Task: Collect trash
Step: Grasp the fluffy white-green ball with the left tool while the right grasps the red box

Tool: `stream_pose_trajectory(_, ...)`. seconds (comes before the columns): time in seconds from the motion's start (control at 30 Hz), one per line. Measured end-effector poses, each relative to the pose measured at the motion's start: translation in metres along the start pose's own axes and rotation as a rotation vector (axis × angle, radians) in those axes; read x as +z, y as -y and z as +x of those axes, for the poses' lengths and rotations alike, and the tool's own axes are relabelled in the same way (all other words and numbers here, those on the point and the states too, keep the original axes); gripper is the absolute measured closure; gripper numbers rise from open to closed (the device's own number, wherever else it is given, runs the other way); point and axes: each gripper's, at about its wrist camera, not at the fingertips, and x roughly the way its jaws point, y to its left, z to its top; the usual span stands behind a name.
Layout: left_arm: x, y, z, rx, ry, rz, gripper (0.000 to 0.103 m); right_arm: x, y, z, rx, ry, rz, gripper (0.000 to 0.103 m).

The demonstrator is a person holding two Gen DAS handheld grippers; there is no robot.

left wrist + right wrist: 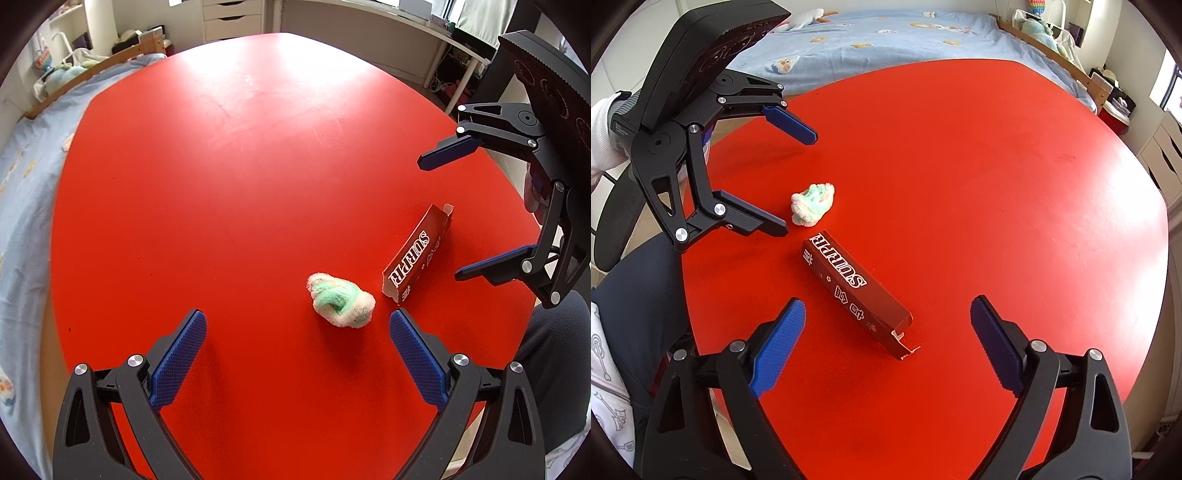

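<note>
Two pieces of trash on the red bench. The box lies ahead of the right gripper, jaws released, its long axis slanting across their gap (open end nearest). The crumpled wad lies just left of the box, before the left gripper, jaws also released and empty.
</note>
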Motion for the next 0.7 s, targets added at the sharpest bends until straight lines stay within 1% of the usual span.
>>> stream_pose_trajectory(0.03, -0.0004, 0.0000, 0.0008, -0.002, 0.004, 0.003, 0.008, 0.0003, -0.0003, 0.0024, 0.003, -0.001, -0.007, 0.018)
stream_pose_trajectory(0.1, -0.0006, 0.0004, 0.0024, -0.007, 0.008, 0.008, 0.008, 0.0002, 0.0007, 0.0067, 0.005, -0.002, -0.008, 0.025)
stream_pose_trajectory(0.2, -0.0004, 0.0018, 0.0037, -0.009, 0.021, 0.024, 0.008, -0.0004, 0.0004, 0.0105, 0.008, 0.005, -0.012, 0.031)
stream_pose_trajectory(0.23, -0.0003, 0.0016, 0.0041, -0.009, 0.026, 0.029, 0.009, -0.0003, 0.0007, 0.0114, 0.009, 0.006, -0.014, 0.032)
stream_pose_trajectory(0.27, -0.0003, 0.0017, 0.0038, -0.004, 0.031, 0.033, 0.012, -0.0006, 0.0005, 0.0110, 0.011, 0.012, -0.015, 0.036)
stream_pose_trajectory(0.3, 0.0007, 0.0005, 0.0033, 0.003, 0.037, 0.035, 0.017, -0.0002, 0.0000, 0.0106, 0.010, 0.017, -0.016, 0.041)
stream_pose_trajectory(0.33, 0.0012, 0.0002, 0.0024, 0.010, 0.043, 0.036, 0.020, 0.0000, 0.0001, 0.0103, 0.012, 0.020, -0.017, 0.043)
stream_pose_trajectory(0.4, 0.0025, -0.0004, 0.0011, 0.023, 0.049, 0.040, 0.034, -0.0002, -0.0012, 0.0092, 0.017, 0.025, -0.025, 0.053)
stream_pose_trajectory(0.43, 0.0041, 0.0002, 0.0007, 0.028, 0.050, 0.044, 0.037, -0.0004, -0.0019, 0.0086, 0.018, 0.026, -0.028, 0.055)
stream_pose_trajectory(0.5, 0.0044, 0.0002, -0.0008, 0.044, 0.051, 0.051, 0.055, -0.0014, -0.0025, 0.0077, 0.018, 0.027, -0.029, 0.066)
stream_pose_trajectory(0.53, 0.0062, -0.0011, -0.0008, 0.045, 0.051, 0.049, 0.060, -0.0020, -0.0032, 0.0071, 0.017, 0.027, -0.029, 0.068)
stream_pose_trajectory(0.6, 0.0073, -0.0035, -0.0011, 0.044, 0.048, 0.045, 0.074, -0.0025, -0.0043, 0.0064, 0.009, 0.026, -0.023, 0.071)
stream_pose_trajectory(0.67, 0.0065, -0.0036, -0.0015, 0.041, 0.047, 0.040, 0.077, -0.0033, -0.0046, 0.0055, 0.000, 0.024, -0.010, 0.074)
stream_pose_trajectory(0.7, 0.0065, -0.0045, -0.0017, 0.038, 0.047, 0.036, 0.078, -0.0038, -0.0040, 0.0049, -0.005, 0.024, 0.000, 0.077)
